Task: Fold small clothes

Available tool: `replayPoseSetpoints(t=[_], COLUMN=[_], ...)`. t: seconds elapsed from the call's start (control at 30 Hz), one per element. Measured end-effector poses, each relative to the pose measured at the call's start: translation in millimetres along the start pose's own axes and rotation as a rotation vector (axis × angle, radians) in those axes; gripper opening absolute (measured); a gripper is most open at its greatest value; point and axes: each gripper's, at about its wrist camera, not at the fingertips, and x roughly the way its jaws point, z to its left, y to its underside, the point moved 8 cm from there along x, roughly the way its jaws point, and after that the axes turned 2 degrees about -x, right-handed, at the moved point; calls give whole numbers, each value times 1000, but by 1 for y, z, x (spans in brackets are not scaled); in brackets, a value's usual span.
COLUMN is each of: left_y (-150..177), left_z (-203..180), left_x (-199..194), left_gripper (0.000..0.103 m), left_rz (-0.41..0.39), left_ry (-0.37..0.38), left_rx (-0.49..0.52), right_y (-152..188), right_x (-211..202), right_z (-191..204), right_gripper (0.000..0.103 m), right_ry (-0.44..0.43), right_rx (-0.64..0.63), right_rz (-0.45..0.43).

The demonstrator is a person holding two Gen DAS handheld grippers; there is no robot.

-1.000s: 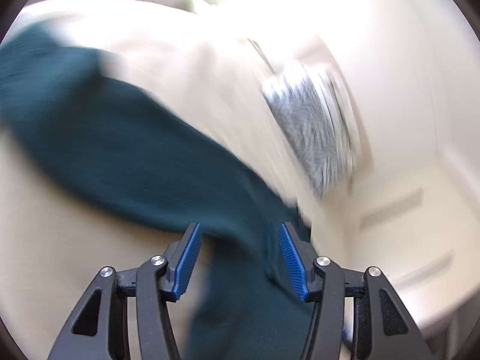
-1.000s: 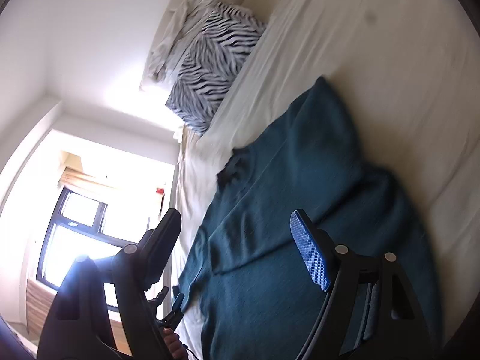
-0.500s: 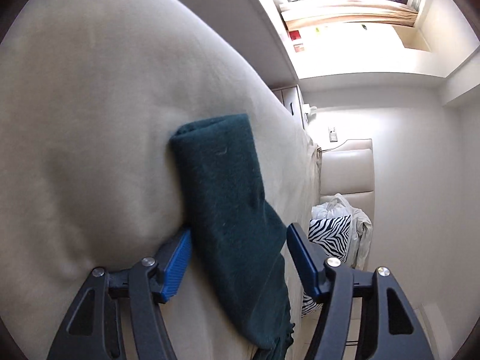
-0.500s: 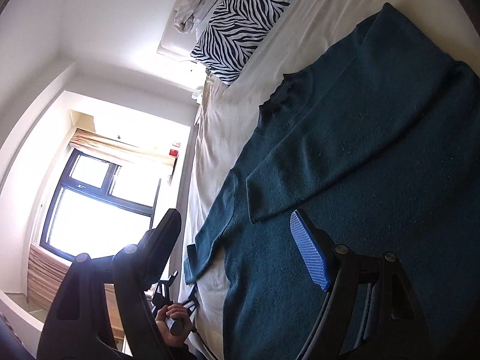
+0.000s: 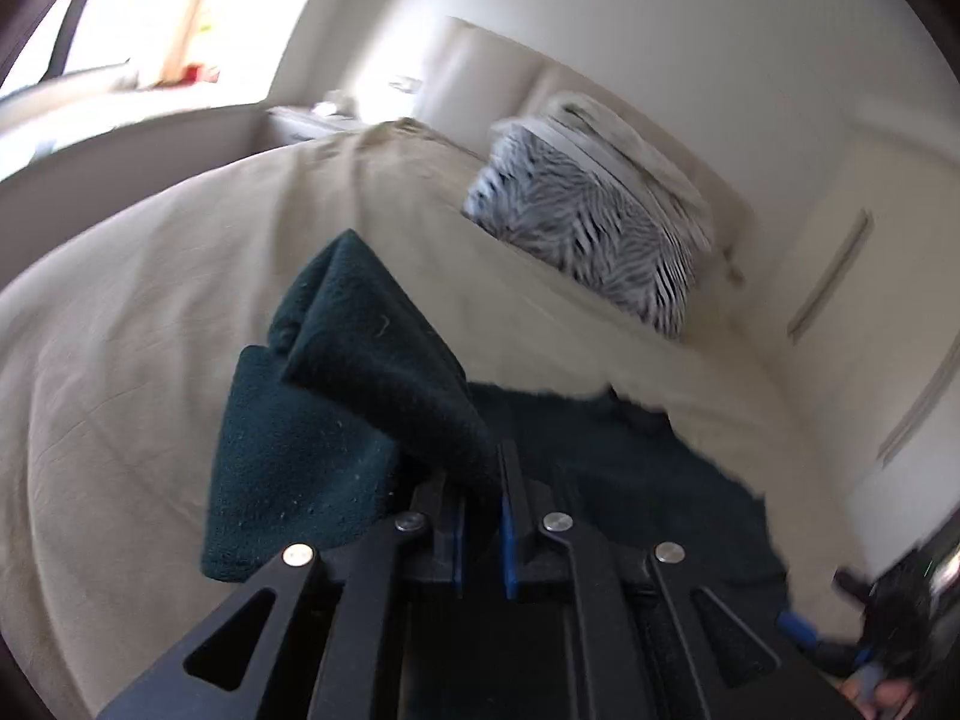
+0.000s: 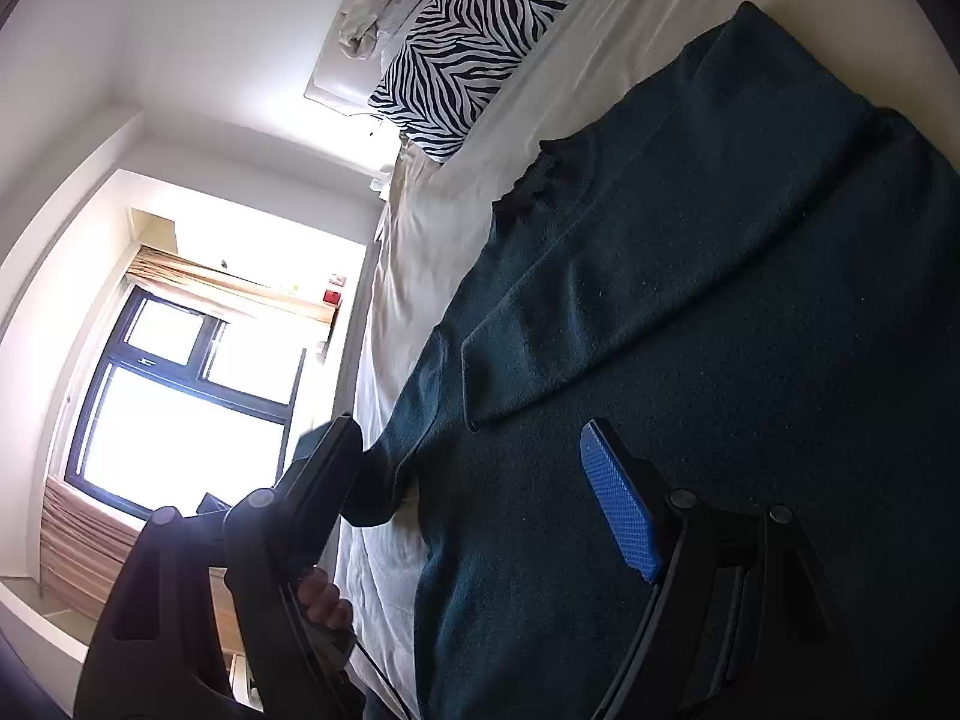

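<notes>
Left gripper (image 5: 480, 474): fingers clenched on a sleeve (image 5: 384, 372) of the dark teal sweater (image 6: 690, 330), having just closed on it; the cloth rises in a peaked fold from the pinch, the cuff end draped to the left. Right gripper (image 6: 474, 474): fingers released and spread wide, hovering over the sweater's lower body with nothing between them. The sweater lies flat on the bed (image 5: 120, 312), the other sleeve (image 6: 600, 324) already laid across the chest, neckline towards the zebra-print pillow (image 6: 474, 42). Likely risks — the pinch appears shallow, so the sleeve could slip out in transit; a pull that is too brisk may drag the body and undo the laid sleeve, since the right fingers are not pinning it. No containers appear in either view.
</notes>
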Motion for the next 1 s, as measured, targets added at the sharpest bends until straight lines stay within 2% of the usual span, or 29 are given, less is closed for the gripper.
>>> replayPoseSetpoints(t=[0.07,0.13,0.17,0.23,0.3,0.37,0.4,0.47,0.57,0.67,0.77,0.83,0.87,0.93,1.0], left_y=[34,71,94,121,135,129,123,113,113,118,117,114,113,108,97], left_z=[-55,-86,-95,-92,-65,-46,-38,-26,-11,-1,1,3,7,14,25], left_x=[25,40,46,53,30,18,13,9,-1,-1,-4,-9,-13,-21,-36], left_gripper=[9,12,17,19,26,43,45,48,48,48,48,49,49,49,50], left_rz=[55,80,108,152,163,162,158,154,158,179,178,168,164,154,124], left_ry=[-31,-86,-109,-134,-128,-90,-78,-65,-49,-46,-33,-13,1,24,62], left_rx=[214,399,482,549,527,430,387,326,256,224,211,192,170,115,32], right_y=[0,0,0,1,3,6,7,10,17,28,40,41,40,36,28], right_x=[1,5,8,16,29,42,49,69,95,125,145,151,152,148,140], right_z=[-5,-9,-11,-13,-13,-13,-12,-10,-6,-2,3,4,4,4,11], right_gripper=[76,76,76,76,76,76,76,76,76,73,54,31,27,9,8], right_ry=[6,22,34,57,64,73,74,75,76,111,140,173,184,219,232], right_rx=[5,6,1,-11,-22,-24,-25,-16,-9,-27,-61,-92,-99,-124,-160], right_rz=[7,26,42,72,114,139,152,178,231,291,340,344,342,323,288])
